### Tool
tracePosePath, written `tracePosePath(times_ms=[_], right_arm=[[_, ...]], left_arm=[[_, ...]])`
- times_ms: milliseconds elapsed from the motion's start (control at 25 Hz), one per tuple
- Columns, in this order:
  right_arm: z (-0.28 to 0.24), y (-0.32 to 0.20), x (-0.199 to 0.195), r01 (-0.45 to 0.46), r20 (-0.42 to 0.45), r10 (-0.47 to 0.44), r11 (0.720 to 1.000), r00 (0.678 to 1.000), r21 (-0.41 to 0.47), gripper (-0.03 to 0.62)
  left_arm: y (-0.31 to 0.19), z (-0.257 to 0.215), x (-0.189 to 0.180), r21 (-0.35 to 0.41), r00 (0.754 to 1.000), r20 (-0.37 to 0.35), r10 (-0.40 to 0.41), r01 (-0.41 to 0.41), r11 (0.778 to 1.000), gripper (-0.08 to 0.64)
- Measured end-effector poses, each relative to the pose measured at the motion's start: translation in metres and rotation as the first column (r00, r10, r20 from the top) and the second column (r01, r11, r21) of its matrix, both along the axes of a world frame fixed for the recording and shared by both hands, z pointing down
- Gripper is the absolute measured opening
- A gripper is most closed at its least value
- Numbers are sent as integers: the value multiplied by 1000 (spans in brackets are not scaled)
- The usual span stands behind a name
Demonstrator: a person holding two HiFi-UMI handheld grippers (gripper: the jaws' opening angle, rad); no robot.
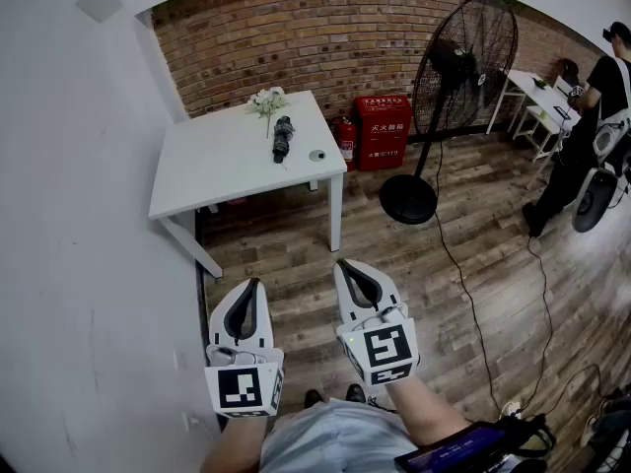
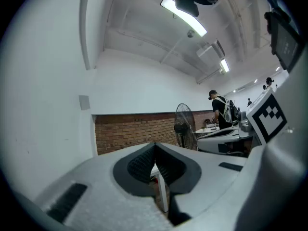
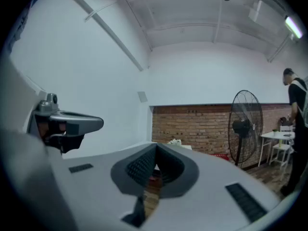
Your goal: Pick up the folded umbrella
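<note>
A black folded umbrella (image 1: 282, 138) lies on the white table (image 1: 217, 166) against the brick wall, far ahead of both grippers. My left gripper (image 1: 254, 283) and right gripper (image 1: 341, 263) are held level over the wooden floor, well short of the table. Both are shut with nothing between their jaws. In the left gripper view the left gripper (image 2: 154, 145) has its tips together, with a table leg (image 2: 162, 191) seen behind them. In the right gripper view the right gripper (image 3: 155, 147) is also closed, tips touching.
White flowers (image 1: 266, 100) and a small round object (image 1: 316, 155) also lie on the table. A large pedestal fan (image 1: 455, 87) with a floor cable, red fire-extinguisher boxes (image 1: 383, 131) and a person (image 1: 582, 136) at a second white table (image 1: 537, 92) stand to the right.
</note>
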State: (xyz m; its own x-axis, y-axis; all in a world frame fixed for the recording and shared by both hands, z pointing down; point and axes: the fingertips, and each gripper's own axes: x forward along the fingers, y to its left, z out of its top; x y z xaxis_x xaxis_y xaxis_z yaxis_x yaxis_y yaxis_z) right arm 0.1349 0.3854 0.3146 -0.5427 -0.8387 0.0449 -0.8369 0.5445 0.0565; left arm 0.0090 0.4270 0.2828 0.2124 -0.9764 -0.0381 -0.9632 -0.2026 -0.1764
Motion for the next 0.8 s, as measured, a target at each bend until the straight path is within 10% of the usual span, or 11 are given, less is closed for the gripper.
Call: tracePosePath(times_ms=[400,520,800], right_arm=[[-2,-7,18,10,28,-10,1000,1000,15,6],[-1,-7,20,64,57,-63,998,996,0,310],[6,-11,39,72,43,-72,997,996,7,325]], left_arm=[[-5,2,17,-5,1000,8,-15,15,1000,6],[-3,3,23,-6,1000,12,-28,28,1000,6],[-1,9,39,-14,997,20,-68,68,998,6]])
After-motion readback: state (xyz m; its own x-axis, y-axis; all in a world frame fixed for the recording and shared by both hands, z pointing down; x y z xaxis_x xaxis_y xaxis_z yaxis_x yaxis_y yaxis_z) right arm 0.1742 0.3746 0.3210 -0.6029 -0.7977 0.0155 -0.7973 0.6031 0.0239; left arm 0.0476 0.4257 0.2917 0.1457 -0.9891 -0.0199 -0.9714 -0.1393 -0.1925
